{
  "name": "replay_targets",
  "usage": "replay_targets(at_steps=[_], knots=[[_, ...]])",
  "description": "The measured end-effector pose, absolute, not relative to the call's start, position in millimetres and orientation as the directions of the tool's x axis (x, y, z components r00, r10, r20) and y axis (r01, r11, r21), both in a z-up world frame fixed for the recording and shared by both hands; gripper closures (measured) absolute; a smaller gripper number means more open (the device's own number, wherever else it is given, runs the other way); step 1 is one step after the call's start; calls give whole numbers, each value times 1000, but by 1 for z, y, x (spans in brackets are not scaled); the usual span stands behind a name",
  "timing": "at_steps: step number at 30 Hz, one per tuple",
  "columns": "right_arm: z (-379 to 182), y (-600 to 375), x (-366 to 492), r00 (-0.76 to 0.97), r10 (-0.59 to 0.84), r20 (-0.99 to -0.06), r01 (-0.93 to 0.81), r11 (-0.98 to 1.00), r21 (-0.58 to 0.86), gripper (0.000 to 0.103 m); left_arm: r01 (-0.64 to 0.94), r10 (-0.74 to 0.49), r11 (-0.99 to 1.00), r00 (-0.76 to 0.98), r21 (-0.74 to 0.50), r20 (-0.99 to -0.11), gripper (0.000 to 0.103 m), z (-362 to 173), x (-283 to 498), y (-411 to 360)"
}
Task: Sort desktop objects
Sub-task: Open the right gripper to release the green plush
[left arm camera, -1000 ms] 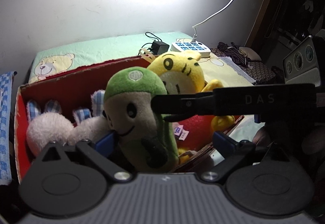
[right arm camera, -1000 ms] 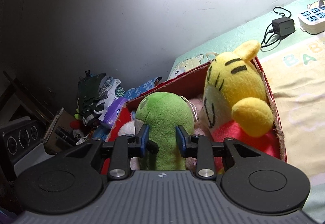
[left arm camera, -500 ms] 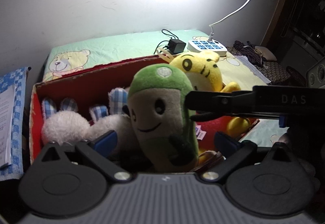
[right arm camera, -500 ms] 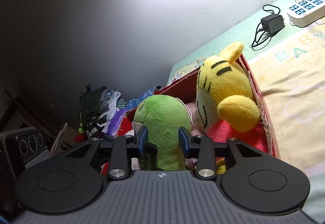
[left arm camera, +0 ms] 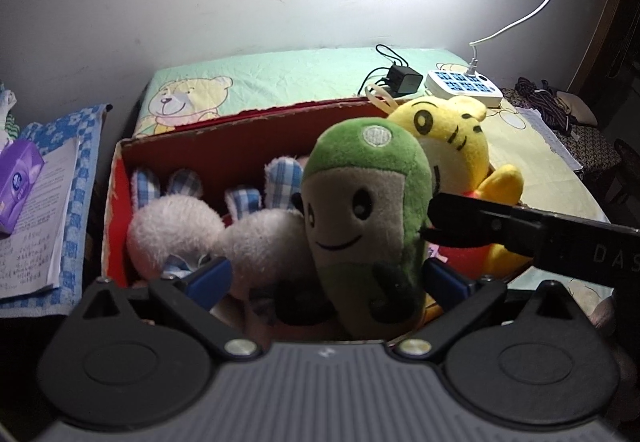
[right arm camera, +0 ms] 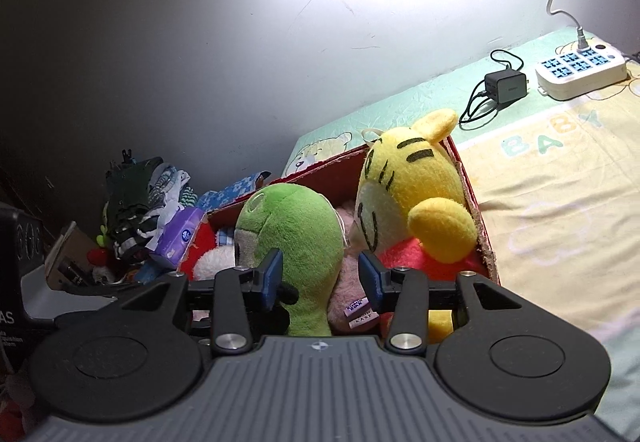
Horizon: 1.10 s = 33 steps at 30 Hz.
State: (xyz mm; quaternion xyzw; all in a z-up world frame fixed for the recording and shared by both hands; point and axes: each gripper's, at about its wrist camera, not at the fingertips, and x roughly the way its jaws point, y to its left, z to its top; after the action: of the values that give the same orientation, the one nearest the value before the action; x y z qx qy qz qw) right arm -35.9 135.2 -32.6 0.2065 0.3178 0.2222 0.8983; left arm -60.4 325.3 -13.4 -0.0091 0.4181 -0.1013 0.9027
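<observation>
Standing the green plush (right arm camera: 294,238) in the red box (left arm camera: 240,145) beside the yellow tiger (right arm camera: 404,193), my right tongs (right arm camera: 320,276) gape around it, touching nothing; left tongs (left arm camera: 326,278) gape too. Sorting looks nearly finished.

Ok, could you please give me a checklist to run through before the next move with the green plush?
1. Green plush inside the red box: ok.
2. Right claw open, one pad clear of the plush: ok.
3. Left claw open, holding nothing: ok.
4. Plush base settled in the box: cannot tell, hidden.
5. Yellow tiger plush seated in the box: ok.
</observation>
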Motion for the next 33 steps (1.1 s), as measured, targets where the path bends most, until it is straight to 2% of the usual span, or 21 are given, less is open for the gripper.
replay_targets(at_steps=[8, 19, 33], knots=[[-37, 132, -41, 709, 463, -533, -185, 850, 493, 59, 163, -179, 982, 627, -96, -758, 1, -16, -64, 323], [-37, 136, -54, 734, 432, -524, -171, 864, 473, 61, 128, -179, 984, 617, -126, -767, 1, -28, -68, 320], [-39, 133, -56, 722, 462, -515, -172, 841, 512, 60, 106, -156, 988, 623, -115, -767, 1, -28, -69, 317]])
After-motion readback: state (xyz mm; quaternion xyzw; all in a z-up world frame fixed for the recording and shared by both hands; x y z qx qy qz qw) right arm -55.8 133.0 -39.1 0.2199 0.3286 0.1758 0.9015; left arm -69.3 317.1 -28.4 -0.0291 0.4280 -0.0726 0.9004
